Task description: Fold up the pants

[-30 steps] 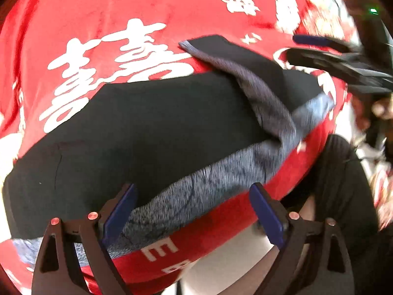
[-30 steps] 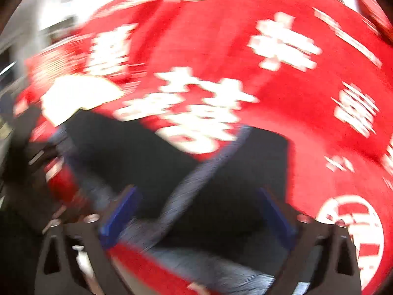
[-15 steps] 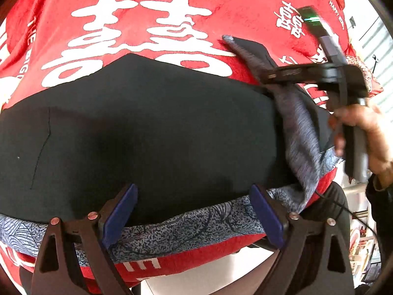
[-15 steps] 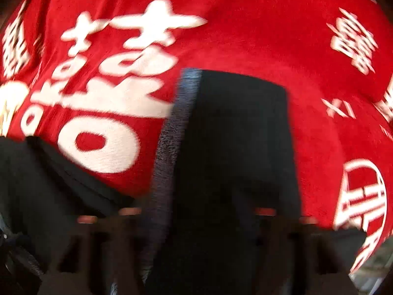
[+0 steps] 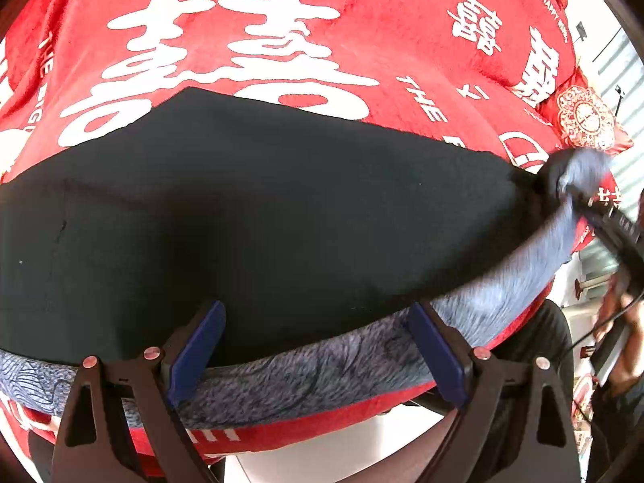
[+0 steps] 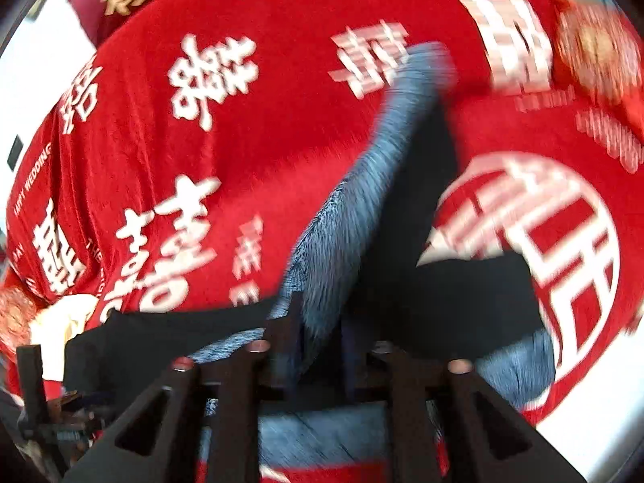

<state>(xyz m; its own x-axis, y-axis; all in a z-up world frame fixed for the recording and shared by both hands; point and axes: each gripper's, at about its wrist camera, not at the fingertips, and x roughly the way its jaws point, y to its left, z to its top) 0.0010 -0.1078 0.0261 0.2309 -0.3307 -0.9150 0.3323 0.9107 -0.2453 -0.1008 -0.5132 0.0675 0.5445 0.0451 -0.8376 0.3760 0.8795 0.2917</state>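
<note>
Left tool (image 5: 318, 356) hangs spread wide above the near edge of the pants (image 5: 257, 217), blue pads apart on either side of the blue-grey patterned waistband (image 5: 306, 374), not pressing on it. Pants lie black and flat across the red blanket (image 5: 362, 32) with white characters, waistband along the near side. Right tool (image 6: 318, 346) has just been parting its jaws a little after closing; they stand narrow, with a strip of the blue-grey band and black cloth pinched between them, pulled up and taut over the blanket. Right-wrist view is motion-blurred. From the left view the right tool sits at the pants' far right corner, a hand (image 5: 620, 342) behind it
</note>
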